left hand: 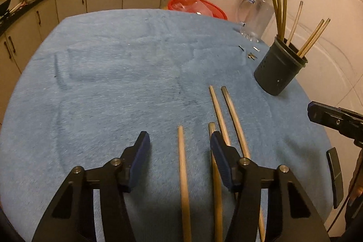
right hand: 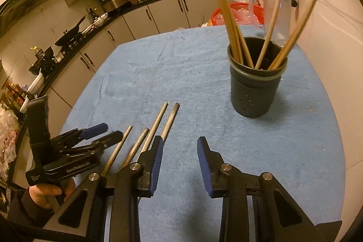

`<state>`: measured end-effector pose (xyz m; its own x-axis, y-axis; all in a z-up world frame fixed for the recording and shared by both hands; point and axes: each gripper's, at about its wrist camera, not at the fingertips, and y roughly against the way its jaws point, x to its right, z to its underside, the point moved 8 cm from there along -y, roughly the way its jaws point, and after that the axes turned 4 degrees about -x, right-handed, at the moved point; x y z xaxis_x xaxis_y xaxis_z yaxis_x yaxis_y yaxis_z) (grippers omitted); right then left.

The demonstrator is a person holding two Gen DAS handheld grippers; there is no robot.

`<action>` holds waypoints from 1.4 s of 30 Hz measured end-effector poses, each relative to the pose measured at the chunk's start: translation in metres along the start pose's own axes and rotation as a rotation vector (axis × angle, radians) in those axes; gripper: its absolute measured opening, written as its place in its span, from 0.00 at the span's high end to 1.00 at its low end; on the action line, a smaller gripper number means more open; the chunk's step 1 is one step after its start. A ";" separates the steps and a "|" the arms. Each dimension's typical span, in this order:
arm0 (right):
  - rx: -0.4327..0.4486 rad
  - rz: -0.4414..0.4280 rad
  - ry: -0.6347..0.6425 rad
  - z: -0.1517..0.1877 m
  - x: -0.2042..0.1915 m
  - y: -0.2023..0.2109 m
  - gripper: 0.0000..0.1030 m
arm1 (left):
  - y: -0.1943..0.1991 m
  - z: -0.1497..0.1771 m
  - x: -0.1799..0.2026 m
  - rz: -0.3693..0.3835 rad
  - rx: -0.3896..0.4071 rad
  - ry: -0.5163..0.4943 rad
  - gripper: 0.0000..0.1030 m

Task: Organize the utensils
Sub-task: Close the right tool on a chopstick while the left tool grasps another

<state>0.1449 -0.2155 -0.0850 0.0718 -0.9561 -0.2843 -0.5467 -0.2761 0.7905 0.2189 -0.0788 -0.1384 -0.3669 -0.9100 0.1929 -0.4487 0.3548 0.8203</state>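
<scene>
While four chopsticks lay side by side on the blue cloth, the left gripper hung over them, jaws apart, one stick between its pads untouched. The right gripper was likewise unclenched and empty, just beside the sticks. Six more stood in the dark holder nearby.
</scene>
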 end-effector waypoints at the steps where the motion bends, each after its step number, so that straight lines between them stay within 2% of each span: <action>1: -0.004 0.001 0.003 -0.001 -0.001 -0.003 0.67 | -0.003 -0.001 0.000 -0.002 -0.006 -0.002 0.52; 2: -0.006 0.003 0.004 -0.002 -0.002 -0.004 0.67 | -0.006 0.000 0.000 -0.004 -0.015 -0.002 0.55; 4: -0.014 0.002 0.008 -0.004 -0.003 -0.008 0.67 | -0.013 0.003 -0.003 -0.013 -0.041 -0.002 0.69; 5: -0.018 0.002 0.011 -0.004 -0.005 -0.010 0.67 | -0.012 0.003 -0.004 -0.025 -0.031 -0.012 0.72; 7: -0.029 -0.002 0.016 -0.006 -0.007 -0.015 0.67 | -0.012 0.005 -0.007 -0.037 -0.038 -0.021 0.86; 9: -0.046 -0.019 0.010 -0.008 -0.009 -0.023 0.69 | -0.010 0.006 -0.014 0.004 -0.054 0.009 0.94; 16: -0.104 -0.027 -0.017 -0.024 -0.010 -0.056 0.74 | 0.000 0.011 -0.038 0.005 -0.053 0.065 0.96; 22: -0.196 -0.042 -0.090 -0.038 -0.008 -0.097 0.79 | 0.001 0.014 -0.046 0.022 -0.048 0.098 0.94; 29: -0.251 0.040 -0.098 -0.043 -0.006 -0.128 0.85 | 0.001 0.012 -0.045 0.019 -0.061 0.097 0.93; 38: -0.251 0.117 -0.029 -0.051 -0.011 -0.135 0.85 | 0.000 0.009 -0.053 0.056 -0.091 0.147 0.93; 42: -0.240 0.135 -0.003 -0.053 -0.012 -0.136 0.85 | -0.003 0.007 -0.052 0.047 -0.104 0.151 0.93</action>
<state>0.2622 -0.1714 -0.1605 0.0086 -0.9856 -0.1688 -0.3378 -0.1618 0.9272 0.2336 -0.0309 -0.1541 -0.2556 -0.9177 0.3041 -0.3450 0.3804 0.8581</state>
